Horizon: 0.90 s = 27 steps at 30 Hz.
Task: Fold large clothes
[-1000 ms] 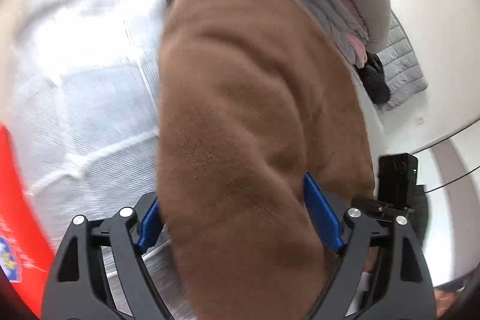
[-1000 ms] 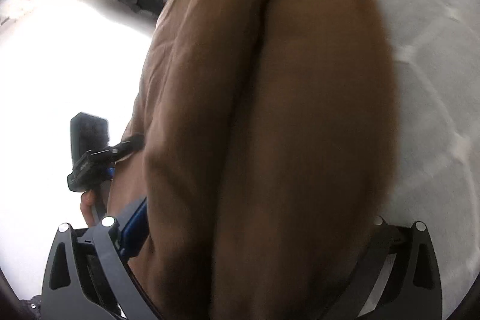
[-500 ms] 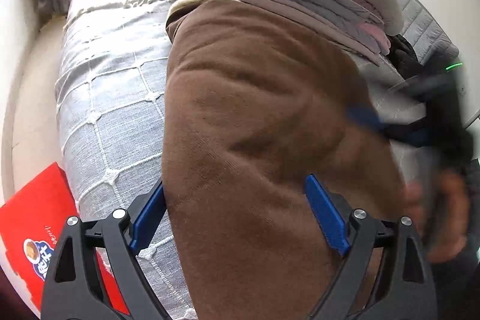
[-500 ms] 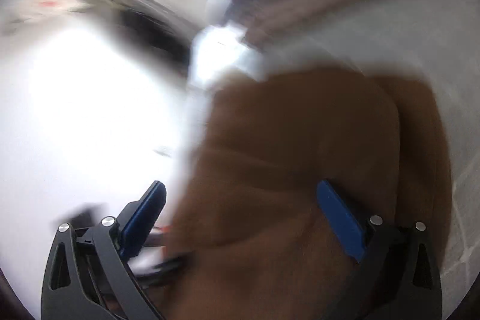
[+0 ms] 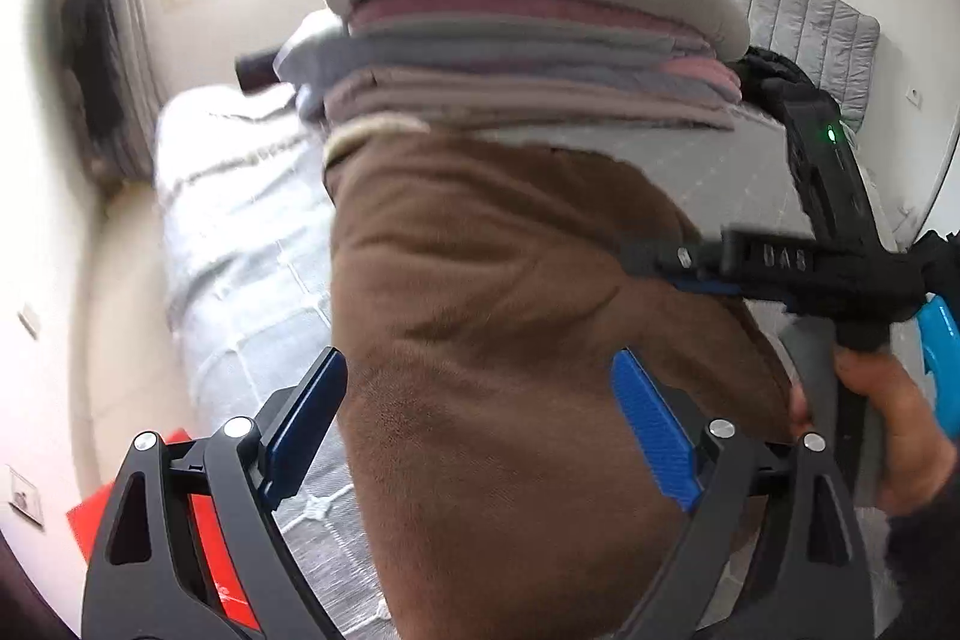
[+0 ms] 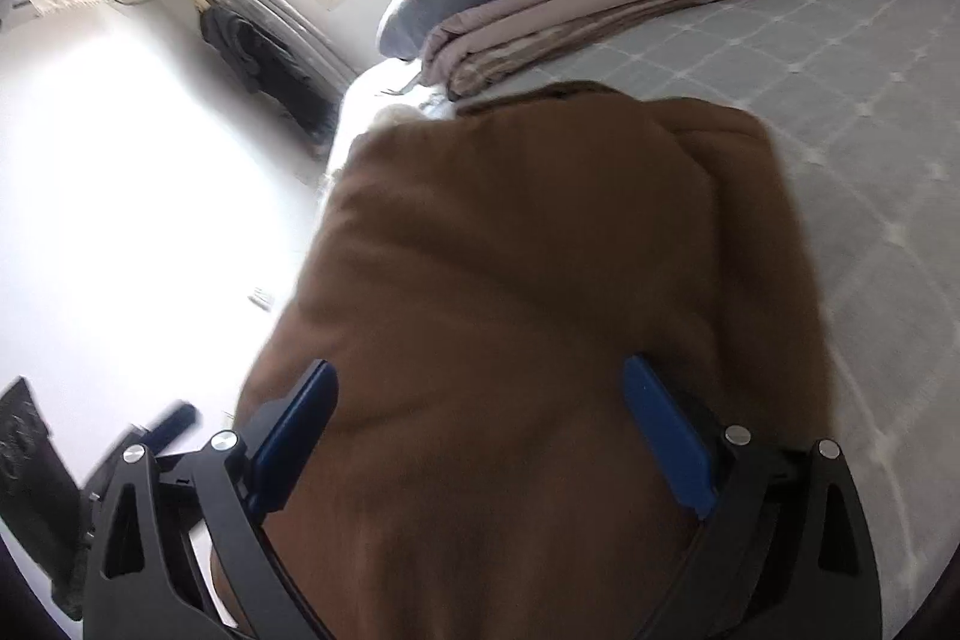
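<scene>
A large brown fleece garment (image 5: 492, 340) lies folded on the bed, its cream-trimmed end toward the pile of bedding. My left gripper (image 5: 480, 424) is open, its blue pads wide apart, above the garment's near end. The garment also fills the right wrist view (image 6: 540, 310). My right gripper (image 6: 486, 436) is open over it, pads wide apart. The right gripper also shows in the left wrist view (image 5: 780, 268), held by a hand at the garment's right edge.
A stack of folded grey, pink and beige bedding (image 5: 516, 40) sits on the bed beyond the garment. The bed has a grey quilted cover (image 6: 840, 100). A red box (image 5: 210, 538) lies on the floor at the left. Dark clothes (image 6: 258, 52) hang by a radiator.
Both grippers let go of the brown garment and drew back from it. It now lies on the bed. The right gripper has moved in at the garment's right edge.
</scene>
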### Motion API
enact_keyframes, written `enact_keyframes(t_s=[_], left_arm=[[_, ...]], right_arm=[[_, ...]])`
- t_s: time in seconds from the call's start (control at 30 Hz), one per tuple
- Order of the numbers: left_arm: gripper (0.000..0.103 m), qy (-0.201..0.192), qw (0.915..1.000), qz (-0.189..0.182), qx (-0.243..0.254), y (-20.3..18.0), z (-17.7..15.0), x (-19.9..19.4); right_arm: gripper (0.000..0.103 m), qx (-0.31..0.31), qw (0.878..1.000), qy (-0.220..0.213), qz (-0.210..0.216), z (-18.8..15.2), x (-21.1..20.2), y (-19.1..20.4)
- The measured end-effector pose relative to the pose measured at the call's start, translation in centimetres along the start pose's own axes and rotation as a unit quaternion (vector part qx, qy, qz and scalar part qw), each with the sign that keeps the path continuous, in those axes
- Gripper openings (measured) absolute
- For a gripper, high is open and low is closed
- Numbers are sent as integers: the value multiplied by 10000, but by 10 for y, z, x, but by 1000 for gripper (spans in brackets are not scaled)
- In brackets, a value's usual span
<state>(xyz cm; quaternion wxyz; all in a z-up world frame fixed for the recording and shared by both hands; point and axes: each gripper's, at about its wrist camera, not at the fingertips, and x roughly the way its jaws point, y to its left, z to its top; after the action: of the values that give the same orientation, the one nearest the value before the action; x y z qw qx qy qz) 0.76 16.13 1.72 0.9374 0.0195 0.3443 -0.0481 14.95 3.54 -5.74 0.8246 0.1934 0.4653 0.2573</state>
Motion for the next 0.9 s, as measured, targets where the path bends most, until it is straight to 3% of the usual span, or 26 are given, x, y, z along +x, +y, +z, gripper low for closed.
enact_keyframes(t_s=[0.1,0.27,0.43,0.6,0.73,0.9], left_arm=[[86,-164,9997,179,55,-6,-2,-16],[87,-251,9989,379,79,-20,-13,-41],[87,-107,9986,509,-95,-31,-34,-51],[87,77,9985,496,-238,-37,-52,-48],[87,56,9980,625,-40,-41,-53,-51],[87,19,9977,601,-315,-29,-51,-58]], right_arm=[[93,-229,9980,70,-580,-23,-21,3],[96,-753,9919,-398,-939,-74,-81,16],[96,-1447,9694,-737,-1841,-100,-104,45],[96,-1503,9666,-876,-1884,-106,-108,64],[96,-1665,9552,-968,-2248,-110,-105,77],[96,-1687,9471,-1148,-2478,-114,-113,82]])
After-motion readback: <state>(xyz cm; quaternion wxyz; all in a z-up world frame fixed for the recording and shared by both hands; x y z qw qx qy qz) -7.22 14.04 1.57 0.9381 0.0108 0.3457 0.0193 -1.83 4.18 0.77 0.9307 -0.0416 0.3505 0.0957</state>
